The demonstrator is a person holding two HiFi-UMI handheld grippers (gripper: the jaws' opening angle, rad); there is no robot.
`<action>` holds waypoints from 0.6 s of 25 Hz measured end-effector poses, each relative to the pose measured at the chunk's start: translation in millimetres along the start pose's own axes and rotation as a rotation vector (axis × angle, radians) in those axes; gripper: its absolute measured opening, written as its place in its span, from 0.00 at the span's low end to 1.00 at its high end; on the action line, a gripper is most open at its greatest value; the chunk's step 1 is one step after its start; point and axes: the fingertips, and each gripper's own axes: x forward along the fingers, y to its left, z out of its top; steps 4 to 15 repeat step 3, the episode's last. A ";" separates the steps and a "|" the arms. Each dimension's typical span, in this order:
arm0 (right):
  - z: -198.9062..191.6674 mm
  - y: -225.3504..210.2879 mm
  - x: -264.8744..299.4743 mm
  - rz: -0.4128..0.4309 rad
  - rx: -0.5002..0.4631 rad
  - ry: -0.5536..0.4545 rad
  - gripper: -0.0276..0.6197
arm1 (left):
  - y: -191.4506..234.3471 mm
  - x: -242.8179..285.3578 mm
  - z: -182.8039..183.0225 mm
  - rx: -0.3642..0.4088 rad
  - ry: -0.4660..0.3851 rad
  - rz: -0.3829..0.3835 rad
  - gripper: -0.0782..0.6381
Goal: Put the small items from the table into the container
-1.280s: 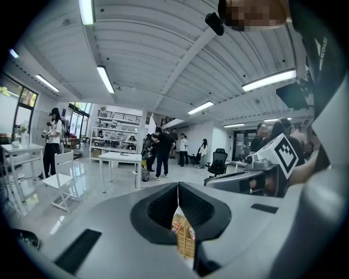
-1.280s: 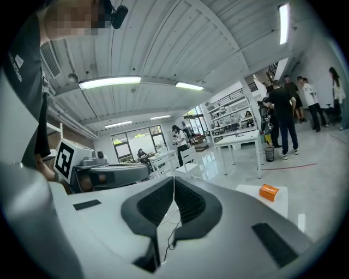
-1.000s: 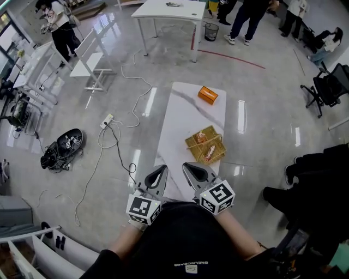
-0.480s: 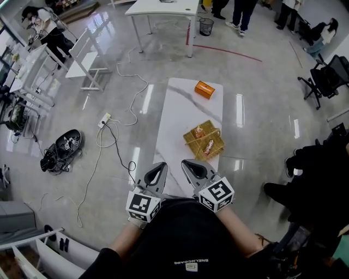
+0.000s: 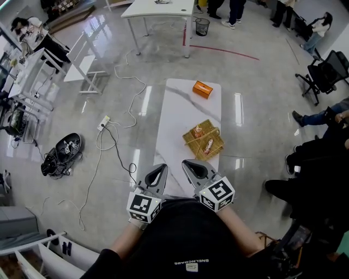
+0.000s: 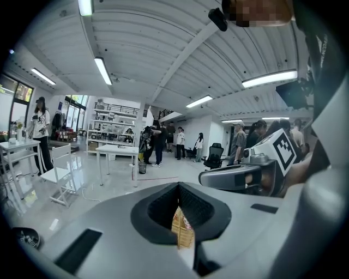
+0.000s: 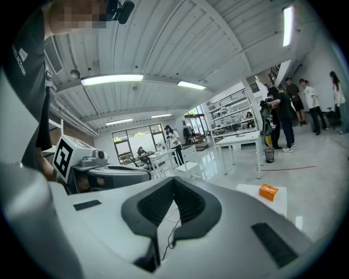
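A woven yellow basket (image 5: 194,143) sits on the right side of the long white table (image 5: 177,117), with two small packets (image 5: 208,146) inside it. An orange box (image 5: 202,89) lies at the table's far end and also shows in the right gripper view (image 7: 269,191). My left gripper (image 5: 161,167) and right gripper (image 5: 187,164) hover side by side over the table's near end, both shut and holding nothing. In the left gripper view the basket (image 6: 182,231) shows through the gap under the closed left gripper (image 6: 178,185). The right gripper (image 7: 174,180) points over the floor left of the table.
A white cable and power strip (image 5: 106,121) trail across the glossy floor left of the table, beside a black bundle (image 5: 62,151). Another white table (image 5: 158,10) and a bin (image 5: 202,25) stand beyond. People sit and stand at the right (image 5: 322,117).
Both grippers have stayed put and shut. The head view has shifted a little, so the table sits slightly higher in the picture, and a seated person's legs have come in at the right edge.
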 end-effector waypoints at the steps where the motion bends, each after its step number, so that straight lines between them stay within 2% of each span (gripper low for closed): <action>1: -0.7 0.4 -0.1 -0.001 0.001 0.000 0.06 | 0.0 -0.8 -0.9 0.000 0.001 0.000 0.12; 15: -1.8 1.3 -0.6 -0.002 0.002 0.000 0.06 | 0.2 -2.4 -2.5 0.001 0.004 -0.001 0.12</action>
